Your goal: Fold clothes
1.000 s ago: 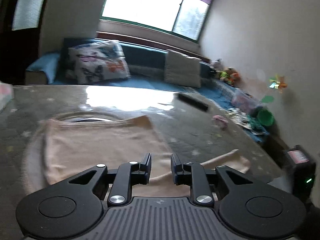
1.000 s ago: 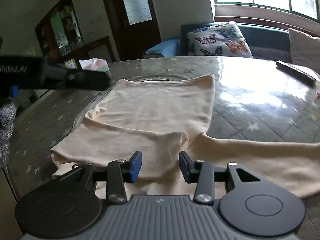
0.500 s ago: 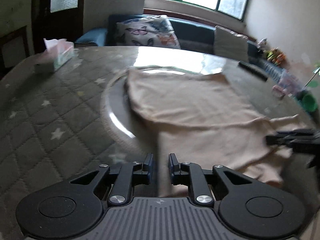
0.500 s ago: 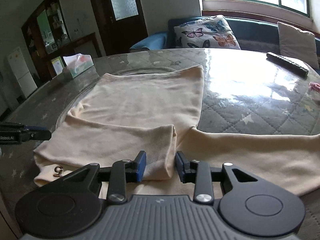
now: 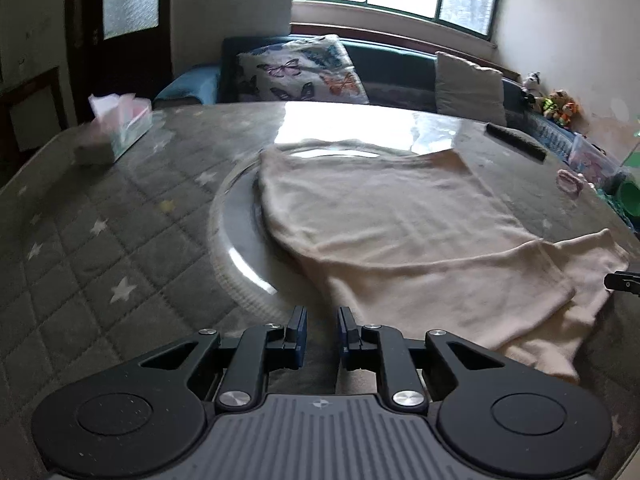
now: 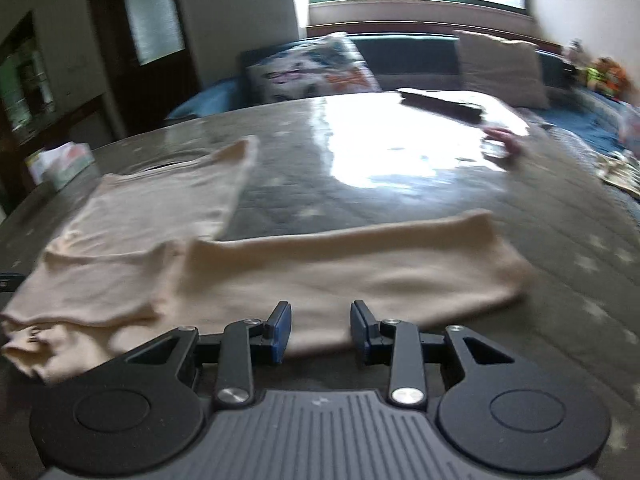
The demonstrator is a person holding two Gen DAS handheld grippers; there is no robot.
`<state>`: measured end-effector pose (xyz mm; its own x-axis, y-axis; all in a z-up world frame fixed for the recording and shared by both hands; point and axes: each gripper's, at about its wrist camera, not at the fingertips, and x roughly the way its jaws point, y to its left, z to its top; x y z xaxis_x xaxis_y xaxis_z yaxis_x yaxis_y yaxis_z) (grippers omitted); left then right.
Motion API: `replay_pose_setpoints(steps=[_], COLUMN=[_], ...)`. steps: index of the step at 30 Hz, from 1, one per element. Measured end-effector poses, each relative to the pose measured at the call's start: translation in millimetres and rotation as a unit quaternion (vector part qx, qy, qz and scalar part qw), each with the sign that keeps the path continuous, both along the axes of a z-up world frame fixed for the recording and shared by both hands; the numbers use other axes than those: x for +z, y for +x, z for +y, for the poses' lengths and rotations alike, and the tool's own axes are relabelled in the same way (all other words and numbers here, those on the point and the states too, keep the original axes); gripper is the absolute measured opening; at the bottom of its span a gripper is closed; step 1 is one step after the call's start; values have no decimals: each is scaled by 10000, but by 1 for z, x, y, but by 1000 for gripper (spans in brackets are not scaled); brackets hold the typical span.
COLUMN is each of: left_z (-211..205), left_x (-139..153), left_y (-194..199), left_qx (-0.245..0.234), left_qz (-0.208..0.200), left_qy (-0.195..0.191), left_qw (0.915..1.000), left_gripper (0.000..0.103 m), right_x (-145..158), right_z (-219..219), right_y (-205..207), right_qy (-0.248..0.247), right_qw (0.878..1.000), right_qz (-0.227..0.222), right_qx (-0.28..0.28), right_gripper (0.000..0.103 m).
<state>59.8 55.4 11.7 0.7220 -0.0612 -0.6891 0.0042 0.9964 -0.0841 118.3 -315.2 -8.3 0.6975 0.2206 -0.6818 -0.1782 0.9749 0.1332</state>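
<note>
A cream long-sleeved top [image 5: 400, 236] lies flat on the quilted table. One sleeve is folded across its body. The other sleeve [image 6: 352, 268] stretches out to the right in the right wrist view. My left gripper [image 5: 322, 334] is open and empty, just off the top's near left edge. My right gripper [image 6: 320, 330] is open and empty, with its fingertips at the near edge of the stretched sleeve. The tip of the right gripper shows at the right edge of the left wrist view [image 5: 624, 281].
A round glass turntable [image 5: 236, 248] lies under the top. A tissue box [image 5: 116, 136] stands at the far left. A black remote [image 5: 516, 142] and a small pink item [image 5: 570, 180] lie at the far right. A sofa with cushions [image 5: 304, 70] is behind the table.
The right gripper has swung right, from the folded sleeve to the stretched sleeve, and its jaws have opened wider. The left gripper's view has turned slightly and its jaws have opened a little.
</note>
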Motion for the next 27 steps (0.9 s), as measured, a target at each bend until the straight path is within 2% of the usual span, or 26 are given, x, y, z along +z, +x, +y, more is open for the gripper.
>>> replay_pose_setpoints(steps=[2,6,8,11,19,20,22,27], left_z=[-9,-33,-45,-64,-102,-105,-111,-129], left_x=[4,11,12,11,9,9,7,-2], left_y=[4,10,13,19,34,36,40,51], left_qx=[-90,-372,-507,-675,-962,-982,-1028,-1192], left_qz=[-43,-149,-172,-161,-130,-127,-98,-11], left_qy=[-11,-36,-49,-66,-7,-6,9,67], left_qw=[9999,9992,9986,9976,9953,9951,9947,9928], left_gripper=[19,39,41,50,64,65,67,70], right_x=[1,2,1,0,-12,-13,-12,1], right_z=[-14,-41,-54,-70,-77,-75,-75,-80], right_y=[-1,-2,-1,4,28,29,28,25], right_qy=[-13,-52,-37,0,94,68,78,178], right_qw=[9998,9970,9945,9912,9901,9901,9901,9898], right_qz=[-44,-174,-204,-239,-197,-221,-241,-407], right_qx=[-213,-750,-1022,-1302,-1385,-1384,-1382,-1355], right_gripper=[32,33,33,33,33,31,12,7])
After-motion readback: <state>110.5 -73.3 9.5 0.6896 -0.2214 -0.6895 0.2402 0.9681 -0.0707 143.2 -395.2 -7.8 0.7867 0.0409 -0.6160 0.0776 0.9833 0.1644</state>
